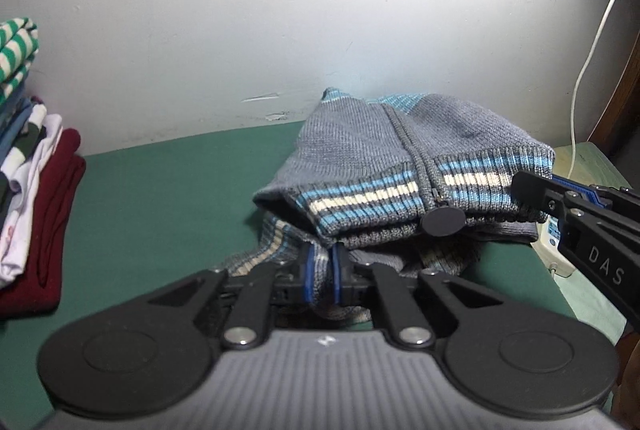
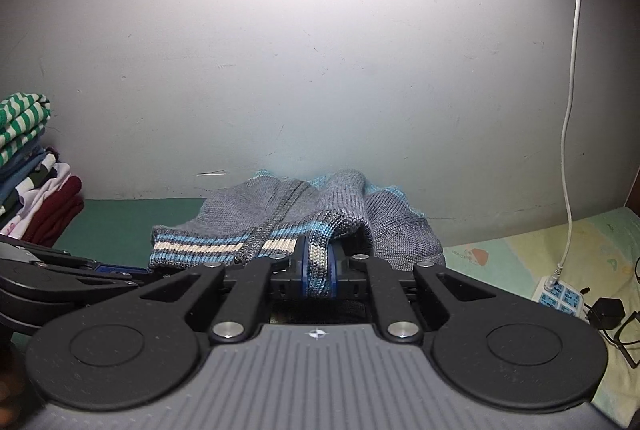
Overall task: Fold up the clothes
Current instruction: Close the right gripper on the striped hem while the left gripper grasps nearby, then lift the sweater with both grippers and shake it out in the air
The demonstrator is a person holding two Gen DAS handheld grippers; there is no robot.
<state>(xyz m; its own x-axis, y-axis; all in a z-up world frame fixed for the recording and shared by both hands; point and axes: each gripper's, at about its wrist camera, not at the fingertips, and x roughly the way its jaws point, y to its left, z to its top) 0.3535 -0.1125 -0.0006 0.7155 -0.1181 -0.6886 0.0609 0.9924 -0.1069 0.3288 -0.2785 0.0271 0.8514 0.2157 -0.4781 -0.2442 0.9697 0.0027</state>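
Lying on the green table (image 1: 160, 198), the grey knitted cardigan (image 1: 360, 142) spreads directly in front of both claws, with its long axis running away from them toward the white wall (image 1: 240, 10). Its striped hem band (image 1: 360, 196) is turned over onto the body, so the garment is already doubled at least once.

The left claw (image 1: 320, 280) is clamped on a lower layer of the knit, a striped edge that comes out from under the folded hem on the near-left side. The right claw (image 2: 319, 272) is clamped on the striped ribbed edge at the near-right side; in the left wrist view it reaches the hem from the right (image 1: 532, 190). Both claws hold the near side, and the far part rests on the table close to the wall. My judgement: any further fold must carry the near edge away from the claws, along the zipper line (image 1: 416, 150), and both must travel together or the knit will skew. Whether another fold comes or the claws are only setting the garment down, I cannot tell.

No real container is visible. A stack of folded clothes (image 1: 44, 198) stands at the left of the table, well apart from the cardigan. A power strip (image 2: 560, 294) lies on the right, on a pale sheet (image 2: 520, 250).
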